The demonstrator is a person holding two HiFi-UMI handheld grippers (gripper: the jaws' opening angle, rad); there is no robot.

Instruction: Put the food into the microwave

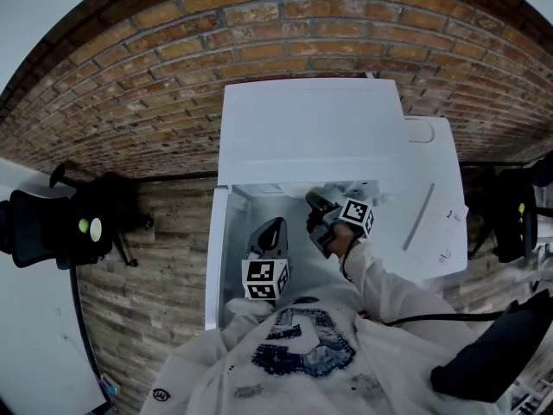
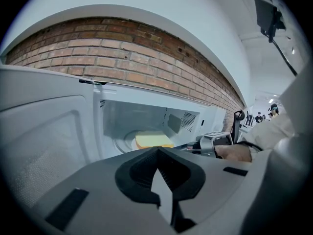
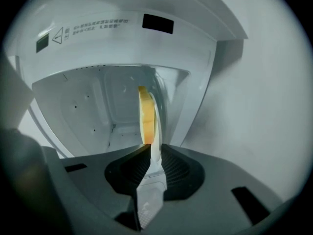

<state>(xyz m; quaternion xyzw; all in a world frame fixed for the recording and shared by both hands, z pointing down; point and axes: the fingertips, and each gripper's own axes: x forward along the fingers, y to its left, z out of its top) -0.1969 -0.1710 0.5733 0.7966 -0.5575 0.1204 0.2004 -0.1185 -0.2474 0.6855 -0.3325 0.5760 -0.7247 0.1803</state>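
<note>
While my right gripper (image 3: 149,150) pinches the plate (image 3: 156,131) rim, holding the yellow food (image 3: 145,112) inside the microwave (image 1: 311,128), my left gripper (image 2: 157,173) is pressed together, empty. Next, probably: settle it mid-floor, let go.

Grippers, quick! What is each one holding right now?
Left gripper: fingers closed, holding nothing.
Right gripper: fingers closed on the rim of the white plate carrying the yellow food.
</note>
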